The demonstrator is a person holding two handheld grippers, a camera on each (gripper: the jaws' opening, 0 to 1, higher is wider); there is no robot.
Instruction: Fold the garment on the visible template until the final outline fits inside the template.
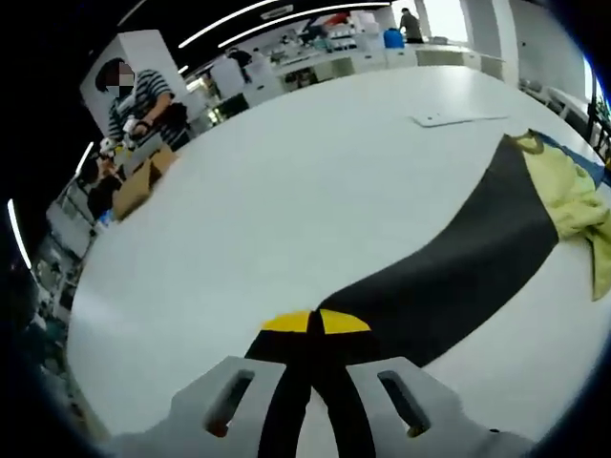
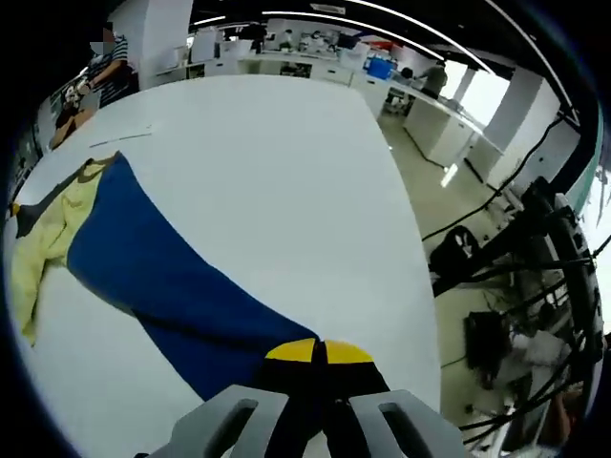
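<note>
I find the garment (image 1: 573, 196) lying on the white table (image 1: 286, 219), a pale yellow piece crumpled at the right of the left gripper view, and at the left edge of the right gripper view (image 2: 43, 243). Two long flat panels run out from it: a black panel (image 1: 458, 267) stretches down to my left gripper (image 1: 315, 322), and a blue panel (image 2: 172, 277) stretches down to my right gripper (image 2: 319, 351). Each gripper's yellow-tipped jaws are pressed together on the end of its panel, the left pinching black fabric, the right pinching blue; I cannot tell whether these panels are parts of the garment or a separate sheet. The tabletop is broad, matte white and otherwise nearly bare; a thin flat white sheet (image 1: 458, 118) lies on it beyond the garment. At the far left corner of the table a cardboard box (image 1: 143, 176) rests, with a person in a striped top (image 1: 143, 100) standing behind it. Around the table I see an open workshop: white benches with equipment along the back wall, long ceiling light strips, another person (image 1: 410, 24) standing at a distance. In the right gripper view, dark tripods and black cables (image 2: 535, 277) stand on the grey floor past the table's right edge.
</note>
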